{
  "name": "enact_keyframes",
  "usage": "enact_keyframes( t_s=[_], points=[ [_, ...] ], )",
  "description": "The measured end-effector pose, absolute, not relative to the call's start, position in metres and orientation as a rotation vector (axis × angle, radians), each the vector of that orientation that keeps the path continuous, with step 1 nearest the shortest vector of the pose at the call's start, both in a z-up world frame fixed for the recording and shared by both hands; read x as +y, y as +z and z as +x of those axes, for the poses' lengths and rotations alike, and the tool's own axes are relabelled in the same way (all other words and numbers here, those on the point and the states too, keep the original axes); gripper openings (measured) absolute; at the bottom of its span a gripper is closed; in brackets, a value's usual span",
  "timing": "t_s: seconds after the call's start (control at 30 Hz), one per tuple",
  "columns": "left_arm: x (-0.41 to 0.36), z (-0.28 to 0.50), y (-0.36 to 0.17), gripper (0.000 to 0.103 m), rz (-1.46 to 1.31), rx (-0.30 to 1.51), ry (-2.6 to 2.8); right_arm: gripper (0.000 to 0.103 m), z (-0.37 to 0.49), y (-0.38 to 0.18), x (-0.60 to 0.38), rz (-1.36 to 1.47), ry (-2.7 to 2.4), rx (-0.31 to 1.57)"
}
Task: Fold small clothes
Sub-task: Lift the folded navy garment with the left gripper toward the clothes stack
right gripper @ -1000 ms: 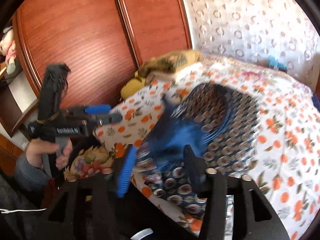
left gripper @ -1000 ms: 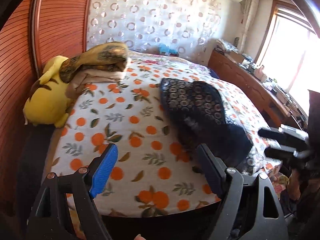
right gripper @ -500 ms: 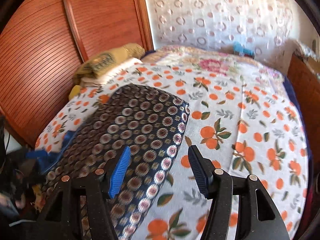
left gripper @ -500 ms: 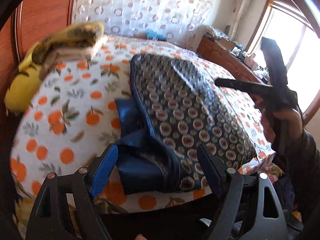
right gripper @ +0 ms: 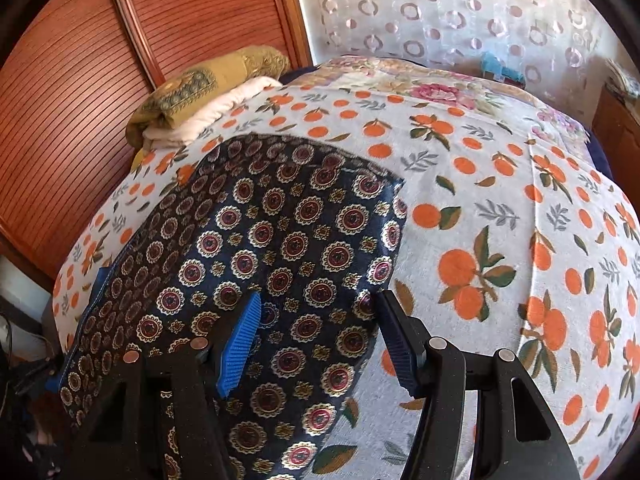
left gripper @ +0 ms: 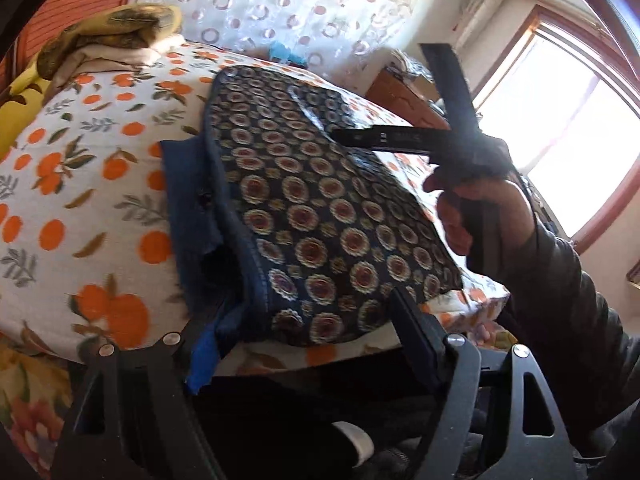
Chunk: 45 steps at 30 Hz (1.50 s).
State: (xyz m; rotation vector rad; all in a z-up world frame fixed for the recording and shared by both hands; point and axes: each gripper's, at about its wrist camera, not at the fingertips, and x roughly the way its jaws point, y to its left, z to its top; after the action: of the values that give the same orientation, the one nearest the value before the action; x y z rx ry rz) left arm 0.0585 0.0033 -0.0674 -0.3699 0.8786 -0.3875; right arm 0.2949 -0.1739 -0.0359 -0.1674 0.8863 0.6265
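A dark navy garment (left gripper: 320, 216) with round medallion print lies spread on the orange-print bedspread (left gripper: 80, 184), its plain blue lining (left gripper: 188, 208) showing at the left edge. My left gripper (left gripper: 308, 344) is open, its jaws around the garment's near edge at the bed's front. My right gripper (right gripper: 316, 340) is open, low over the garment's (right gripper: 260, 248) near right part, its jaws either side of a strip of cloth. The right gripper also shows in the left wrist view (left gripper: 400, 140), held by a hand above the garment.
A folded yellow-and-cream pile (right gripper: 208, 88) sits at the bed's far left by the wooden wardrobe (right gripper: 100, 60). A yellow plush (left gripper: 16, 96) lies beside it. A wooden sideboard (left gripper: 404, 100) and a bright window (left gripper: 560, 128) stand on the right.
The garment went from bunched to spread flat on the bed. Both grippers moved in close over its near edge and stayed open.
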Motion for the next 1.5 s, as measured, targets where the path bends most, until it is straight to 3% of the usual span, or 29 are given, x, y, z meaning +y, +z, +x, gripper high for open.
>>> enact_keyframes(
  t_s=[0.1,0.17,0.27,0.33,0.4,0.5,1.03,1.33,1.5],
  points=[
    [0.000,0.061,-0.068,0.062,-0.407,0.901,-0.416,0.062,0.290,-0.032,-0.178,-0.180,0.627,0.884],
    [-0.004,0.061,-0.069,0.062,-0.432,0.901,-0.435,0.062,0.289,-0.031,-0.179,-0.177,0.627,0.882],
    [-0.008,0.065,-0.069,0.061,-0.439,0.892,-0.444,0.045,0.288,-0.033,-0.174,-0.195,0.621,0.876],
    [-0.010,0.068,-0.072,0.041,-0.444,0.899,-0.446,0.025,0.285,-0.033,-0.171,-0.203,0.635,0.877],
    [-0.009,0.073,-0.076,0.020,-0.468,0.914,-0.471,0.012,0.282,-0.032,-0.171,-0.199,0.664,0.882],
    [-0.009,0.073,-0.072,0.013,-0.472,0.905,-0.491,0.008,0.276,-0.028,-0.169,-0.211,0.661,0.843],
    [0.054,0.075,0.041,0.011,-0.395,0.629,-0.482,0.006,0.262,0.114,-0.131,-0.279,0.685,0.482],
    [0.124,0.122,0.124,0.011,-0.258,0.484,-0.368,0.006,0.297,0.197,-0.056,-0.314,0.730,0.317],
    [0.179,0.169,0.146,0.011,-0.173,0.473,-0.261,0.006,0.340,0.207,-0.005,-0.301,0.750,0.268]
  ],
)
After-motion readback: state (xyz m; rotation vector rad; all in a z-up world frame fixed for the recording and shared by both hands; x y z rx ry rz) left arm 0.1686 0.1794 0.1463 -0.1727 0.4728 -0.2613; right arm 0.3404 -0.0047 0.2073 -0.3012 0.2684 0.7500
